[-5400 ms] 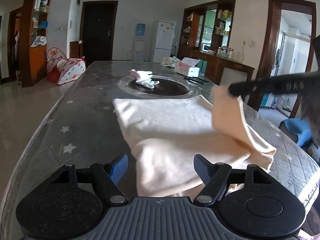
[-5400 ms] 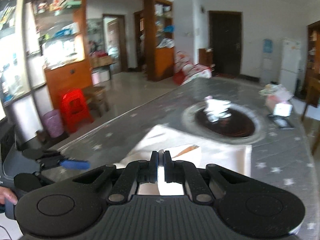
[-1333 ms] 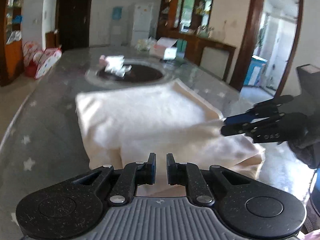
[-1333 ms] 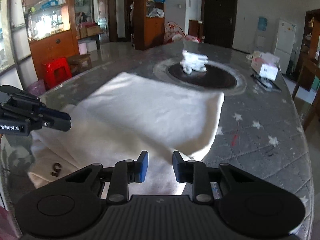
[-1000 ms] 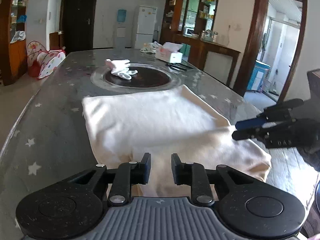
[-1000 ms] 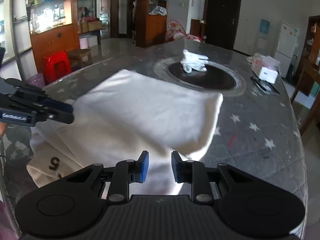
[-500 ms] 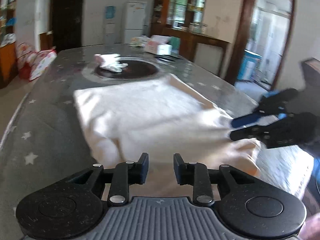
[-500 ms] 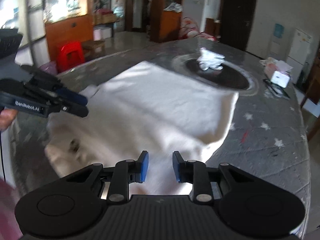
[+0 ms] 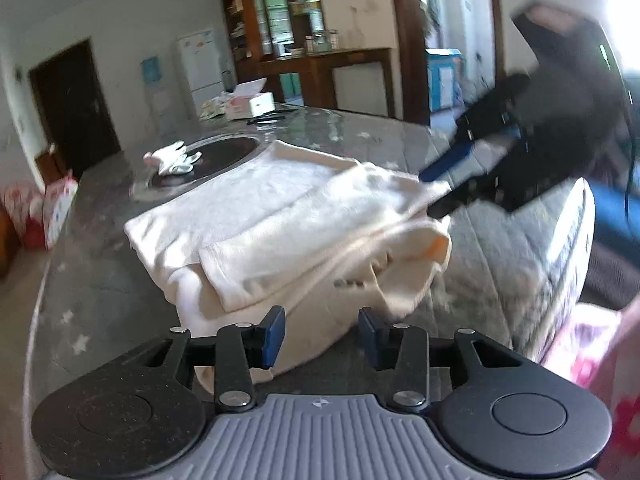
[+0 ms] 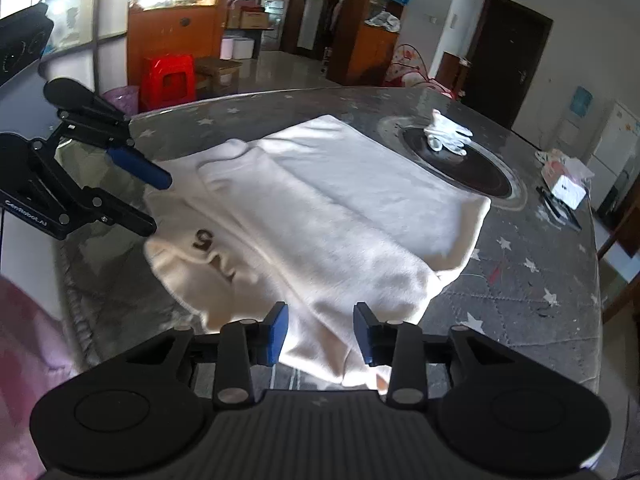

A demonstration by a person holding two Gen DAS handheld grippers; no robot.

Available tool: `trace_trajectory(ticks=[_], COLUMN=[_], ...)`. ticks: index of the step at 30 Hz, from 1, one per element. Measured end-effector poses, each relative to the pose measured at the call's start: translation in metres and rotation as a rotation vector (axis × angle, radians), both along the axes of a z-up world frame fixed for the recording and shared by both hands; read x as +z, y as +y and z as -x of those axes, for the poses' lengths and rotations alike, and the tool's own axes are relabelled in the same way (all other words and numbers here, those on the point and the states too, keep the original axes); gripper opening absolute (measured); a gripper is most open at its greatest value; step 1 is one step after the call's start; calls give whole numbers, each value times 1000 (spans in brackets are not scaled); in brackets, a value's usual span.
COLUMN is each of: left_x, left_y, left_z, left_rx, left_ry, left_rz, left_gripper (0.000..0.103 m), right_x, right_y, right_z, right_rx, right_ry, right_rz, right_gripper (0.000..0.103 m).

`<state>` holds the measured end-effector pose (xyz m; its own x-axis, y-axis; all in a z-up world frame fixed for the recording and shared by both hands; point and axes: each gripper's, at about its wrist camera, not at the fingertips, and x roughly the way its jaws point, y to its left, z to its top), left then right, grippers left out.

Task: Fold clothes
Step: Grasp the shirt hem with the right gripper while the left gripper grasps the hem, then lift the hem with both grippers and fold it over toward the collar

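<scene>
Grey star-patterned counter (image 10: 532,280) carries a cream, partly folded knit garment (image 10: 320,216) near its front edge. Left tongs (image 9: 322,334) and right tongs (image 10: 320,328) gape over the garment's near hem, gripping nothing; white gloves (image 10: 446,134) lie beyond it.

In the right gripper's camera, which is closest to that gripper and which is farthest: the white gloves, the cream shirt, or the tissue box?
From the right hand-held gripper:
1. Cream shirt, just ahead of its fingers, in the middle of the table.
2. White gloves, farther back on the dark round disc.
3. Tissue box, farthest, at the far right of the table.
</scene>
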<state>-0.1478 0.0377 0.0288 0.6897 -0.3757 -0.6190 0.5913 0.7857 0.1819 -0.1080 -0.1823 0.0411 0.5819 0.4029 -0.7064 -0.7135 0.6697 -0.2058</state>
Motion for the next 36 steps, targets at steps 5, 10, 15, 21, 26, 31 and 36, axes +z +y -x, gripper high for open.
trace_trajectory(ticks=[5, 10, 15, 21, 26, 31, 36], left_x=[-11, -18, -19, 10, 21, 16, 2], left_y=[-14, -22, -27, -5, 2, 0, 1], left_z=[6, 1, -3, -29, -49, -51, -29], left_rx=[-44, -75, -92, -11, 14, 0, -18], left_ry=[-79, -116, -142, -86, -55, -34, -56], left_rz=[-89, -91, -69, 134, 207, 172, 89], left_gripper=[44, 42, 13, 9, 9, 13, 25], right_x=[-5, -13, -19, -21, -22, -19, -7], right_y=[2, 7, 10, 12, 18, 22, 19], right_z=[12, 22, 28, 19, 2, -21, -34], right_rx=[36, 73, 98, 92, 69, 63, 51], right_ry=[-17, -39, -75, -99, -119, -11, 67], right_rz=[55, 96, 118, 88, 38, -32, -83], right_gripper=[46, 51, 57, 58, 54, 23, 15])
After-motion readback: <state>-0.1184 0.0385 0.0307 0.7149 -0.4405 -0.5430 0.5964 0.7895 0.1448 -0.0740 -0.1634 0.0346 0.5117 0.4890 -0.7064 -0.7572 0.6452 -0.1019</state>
